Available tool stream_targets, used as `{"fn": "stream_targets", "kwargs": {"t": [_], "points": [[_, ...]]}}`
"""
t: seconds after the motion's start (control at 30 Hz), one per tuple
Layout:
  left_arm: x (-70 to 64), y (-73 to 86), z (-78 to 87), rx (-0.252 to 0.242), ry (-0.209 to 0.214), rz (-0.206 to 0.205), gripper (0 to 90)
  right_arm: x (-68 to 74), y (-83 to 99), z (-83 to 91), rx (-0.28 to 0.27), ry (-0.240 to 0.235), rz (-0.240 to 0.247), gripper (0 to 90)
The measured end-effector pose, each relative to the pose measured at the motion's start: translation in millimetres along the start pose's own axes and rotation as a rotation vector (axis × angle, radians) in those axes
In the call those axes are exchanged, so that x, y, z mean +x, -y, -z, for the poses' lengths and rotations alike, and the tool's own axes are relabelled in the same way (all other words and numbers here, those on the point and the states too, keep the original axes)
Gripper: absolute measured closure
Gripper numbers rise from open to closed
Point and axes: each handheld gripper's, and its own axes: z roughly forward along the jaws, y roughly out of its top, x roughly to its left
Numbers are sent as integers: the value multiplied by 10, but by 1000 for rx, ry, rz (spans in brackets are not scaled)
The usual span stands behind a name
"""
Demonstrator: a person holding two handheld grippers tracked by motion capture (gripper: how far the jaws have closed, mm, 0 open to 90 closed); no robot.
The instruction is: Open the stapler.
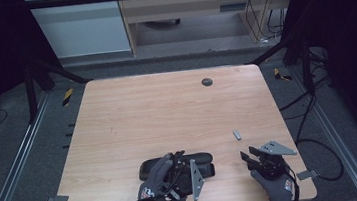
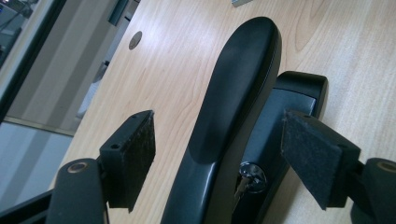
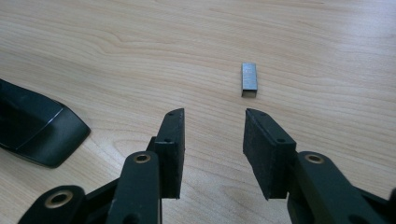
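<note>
Left tongs spread wide astride black stapler, pads clear of it. Right tongs half open, empty; staple strip at 12 o'clock on worktop.

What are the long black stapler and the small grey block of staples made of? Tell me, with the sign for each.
Long black stapler: probably moulded plastic, with a smooth satin finish and soft highlights along its rounded top; a shiny metal part shows inside near the hinge.

Small grey block of staples: apparently metal, dull grey with a faint sheen and crisp straight edges, lying on the wood-grain table.
</note>
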Motion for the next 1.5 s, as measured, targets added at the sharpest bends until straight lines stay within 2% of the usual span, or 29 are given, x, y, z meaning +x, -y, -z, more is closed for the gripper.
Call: {"fn": "stream_targets", "kwargs": {"t": [0.13,0.2,0.23,0.4,0.53,0.87,0.93,1.0,1.07,1.13,1.17,1.2,1.3,1.33,1.5], "points": [[-33,-50,-52,16,-28,-40,257,6,0,-1,-5,3,1,597],[-52,-68,-85,18,-31,-45,257,6,-1,0,-5,4,2,598],[-51,-77,-91,37,-31,-66,257,5,-1,2,-5,5,4,599],[-101,-113,-161,54,-46,-104,265,7,-2,5,-3,2,2,612],[-148,-137,-210,71,-79,-148,275,15,0,0,-1,-1,6,628],[-223,-181,-320,94,-128,-193,375,84,-2,-14,-6,-25,31,713],[-231,-181,-332,91,-134,-187,398,104,-6,-13,-6,-35,29,737],[-227,-185,-334,97,-131,-189,423,139,-10,-21,-11,-55,47,788],[-228,-184,-338,99,-125,-191,433,158,-14,-22,-12,-65,45,807],[-233,-184,-337,100,-122,-192,449,197,-22,-29,-12,-92,53,845],[-236,-185,-337,100,-120,-193,470,243,-32,-38,-16,-126,54,884],[-238,-187,-337,100,-118,-195,470,243,-32,-38,-16,-126,54,884],[-249,-188,-347,93,-114,-194,510,367,-55,-78,-25,-215,50,900],[-248,-189,-346,96,-112,-196,510,367,-55,-78,-25,-215,50,900],[-252,-184,-344,91,-115,-200,522,532,-60,-176,-15,-289,51,900]]}}
